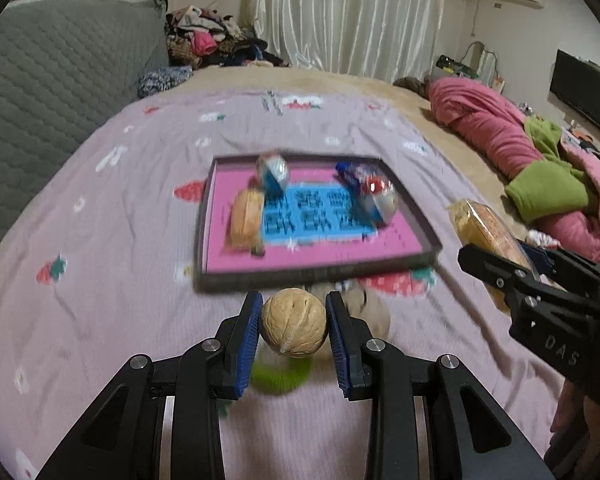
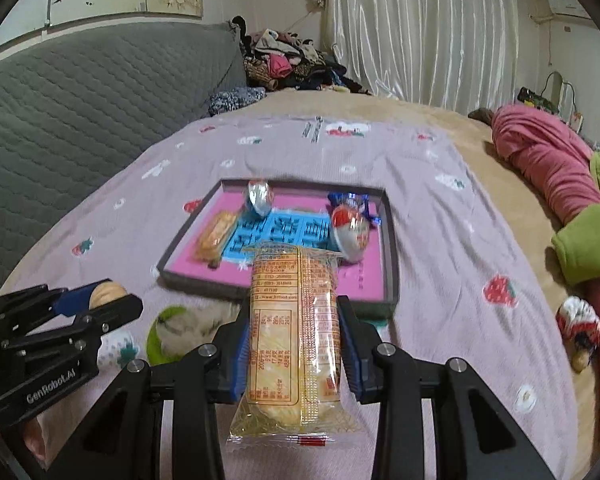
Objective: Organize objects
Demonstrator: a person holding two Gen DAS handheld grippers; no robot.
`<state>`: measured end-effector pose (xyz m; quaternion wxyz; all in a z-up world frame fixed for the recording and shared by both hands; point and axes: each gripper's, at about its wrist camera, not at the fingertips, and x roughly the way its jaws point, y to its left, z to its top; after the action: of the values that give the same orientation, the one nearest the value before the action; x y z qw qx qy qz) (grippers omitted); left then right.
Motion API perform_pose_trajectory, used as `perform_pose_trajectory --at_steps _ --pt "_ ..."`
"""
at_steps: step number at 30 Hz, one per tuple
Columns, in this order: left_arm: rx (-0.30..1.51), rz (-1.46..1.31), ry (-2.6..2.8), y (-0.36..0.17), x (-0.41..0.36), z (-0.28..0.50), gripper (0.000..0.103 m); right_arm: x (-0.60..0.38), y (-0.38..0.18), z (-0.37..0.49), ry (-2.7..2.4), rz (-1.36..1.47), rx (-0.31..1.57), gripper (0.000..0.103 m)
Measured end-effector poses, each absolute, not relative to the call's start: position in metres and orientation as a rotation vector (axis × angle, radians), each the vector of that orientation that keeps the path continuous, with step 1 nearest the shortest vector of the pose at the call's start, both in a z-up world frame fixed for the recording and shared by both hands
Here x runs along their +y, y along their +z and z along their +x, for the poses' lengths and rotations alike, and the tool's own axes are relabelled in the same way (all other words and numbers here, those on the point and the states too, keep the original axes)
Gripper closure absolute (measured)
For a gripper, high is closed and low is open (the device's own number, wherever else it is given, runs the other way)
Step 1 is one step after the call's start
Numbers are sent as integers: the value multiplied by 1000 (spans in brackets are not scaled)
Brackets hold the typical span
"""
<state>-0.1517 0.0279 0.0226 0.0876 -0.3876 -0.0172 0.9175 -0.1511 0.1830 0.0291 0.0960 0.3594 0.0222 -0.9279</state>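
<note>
The left hand-held gripper (image 1: 293,322) is clenched on a round tan walnut with a wrinkled shell (image 1: 293,322), its blue ribbed pads (image 1: 249,332) pressing on the nut's 2 sides. The right hand-held gripper (image 2: 294,334) is grasping a long clear-wrapped pack of yellow biscuits with orange print (image 2: 294,328), gripped across its middle, the sealed ends sticking out front and back. Both loads hang over the lilac bedspread with strawberry print (image 1: 100,240), just short of the shallow grey-walled tray with a pink and blue floor (image 1: 416,254).

Inside the tray already lie a wrapped tan bun (image 1: 246,222) by the left wall, a silver-and-blue foil egg (image 1: 274,172) near the far wall, and a red-and-white foil egg (image 2: 350,226) on the right. A green ring-shaped item (image 1: 282,376) with something pale and fuzzy lies on the bedspread below the walnut; the blur hides what it is.

The step in hand looks like carrying both items in. To do it well, each should clear the near wall before descending. The bare pink strip along the near edge seems the best landing spot. The walnut will likely roll, so it should be set low, ideally against the bun or a wall, before the jaws release. The biscuit pack is crushable; it should be laid flat and parallel to the near wall, so it doesn't knock the red-and-white egg.
</note>
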Motion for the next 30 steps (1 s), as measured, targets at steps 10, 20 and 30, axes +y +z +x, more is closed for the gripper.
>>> perform_pose_trajectory --at_steps 10,20,30 --pt "-22 -1073 2777 57 31 -206 70 190 55 -187 -2789 989 77 65" --pt "-36 -1025 2807 62 26 -258 70 188 72 -230 -2803 898 74 65" --pt "-95 -1050 2775 16 25 -293 70 173 48 -262 -2774 882 65 65"
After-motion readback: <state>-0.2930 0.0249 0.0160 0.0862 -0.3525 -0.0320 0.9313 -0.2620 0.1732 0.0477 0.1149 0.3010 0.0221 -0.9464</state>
